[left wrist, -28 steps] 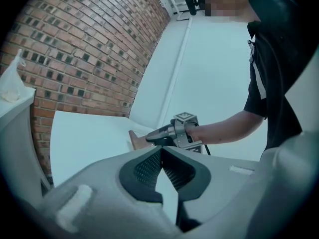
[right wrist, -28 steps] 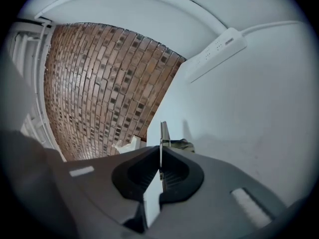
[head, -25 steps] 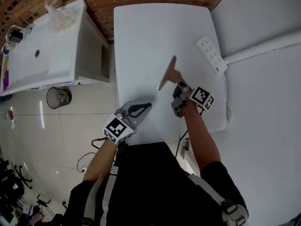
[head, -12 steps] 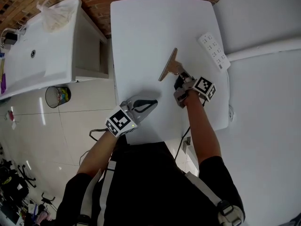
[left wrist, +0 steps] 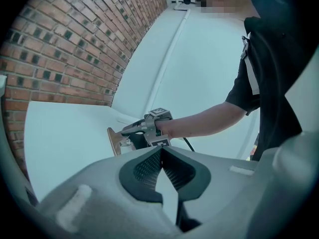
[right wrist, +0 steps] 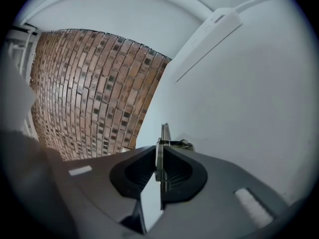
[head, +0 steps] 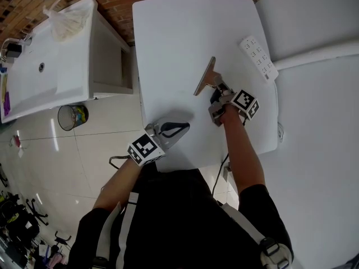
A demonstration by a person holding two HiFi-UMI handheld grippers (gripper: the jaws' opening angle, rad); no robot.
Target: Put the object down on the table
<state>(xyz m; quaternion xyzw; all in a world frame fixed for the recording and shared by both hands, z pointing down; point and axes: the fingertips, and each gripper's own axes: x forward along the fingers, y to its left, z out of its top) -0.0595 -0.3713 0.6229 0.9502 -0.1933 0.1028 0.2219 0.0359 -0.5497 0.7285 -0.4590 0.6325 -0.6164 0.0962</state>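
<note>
Right gripper [head: 217, 91] pinches the handle end of the flat brown scraper [head: 205, 77]; jaws clamped on its thin edge. Blade sits low over mid-table [head: 185, 32], left of the power strip [head: 259, 52]; contact unclear. Left gripper [head: 182, 129] at near edge, jaws pressed together, nothing between them.

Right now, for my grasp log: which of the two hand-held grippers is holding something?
The right hand-held gripper: its jaws clamp a flat-bladed tool. The left hand-held gripper is shut with nothing between its jaws.
</note>
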